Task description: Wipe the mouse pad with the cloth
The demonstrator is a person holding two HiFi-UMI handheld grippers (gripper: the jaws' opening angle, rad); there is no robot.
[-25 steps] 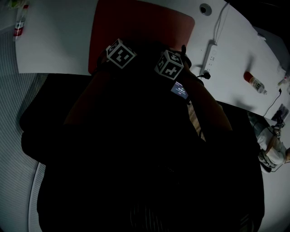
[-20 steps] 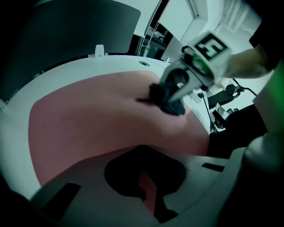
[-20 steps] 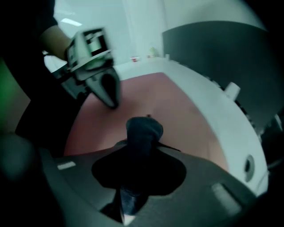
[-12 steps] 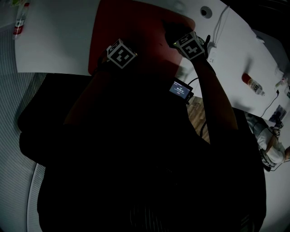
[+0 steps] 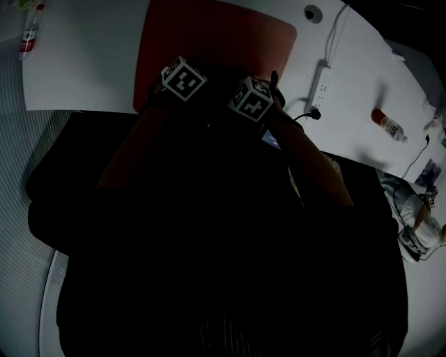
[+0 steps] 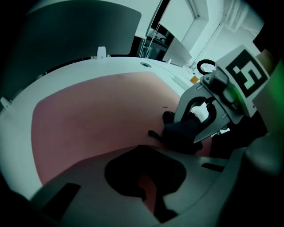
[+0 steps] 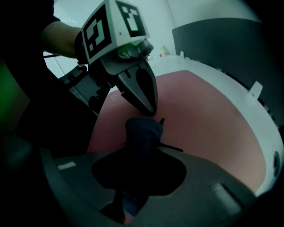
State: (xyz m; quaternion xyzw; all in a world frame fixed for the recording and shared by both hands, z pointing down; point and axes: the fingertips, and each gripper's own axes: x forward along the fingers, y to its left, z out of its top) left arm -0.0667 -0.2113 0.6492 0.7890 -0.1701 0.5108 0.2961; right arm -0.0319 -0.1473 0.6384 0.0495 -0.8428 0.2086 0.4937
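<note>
The red mouse pad point(image 5: 209, 42) lies on the white desk point(image 5: 83, 63). My right gripper point(image 7: 129, 200) is shut on a dark blue cloth point(image 7: 142, 132), which rests bunched on the pad near its front edge. In the left gripper view the same cloth point(image 6: 179, 135) shows under the right gripper's arched jaws. My left gripper point(image 7: 151, 108) stands just beyond the cloth, its jaws closed to a point on the pad with nothing between them. In the head view only the two marker cubes point(image 5: 185, 79) point(image 5: 251, 99) show, side by side at the pad's near edge.
A white power strip point(image 5: 320, 82) with its cable lies right of the pad. One bottle point(image 5: 387, 124) lies at the far right of the desk, another point(image 5: 28, 35) at the far left. A round cable hole point(image 5: 312, 12) sits behind the pad. A grey partition point(image 6: 75, 31) backs the desk.
The right gripper swept the cloth out to the pad's far right corner, then came back to the near edge beside the left gripper. The left gripper stayed in place.
</note>
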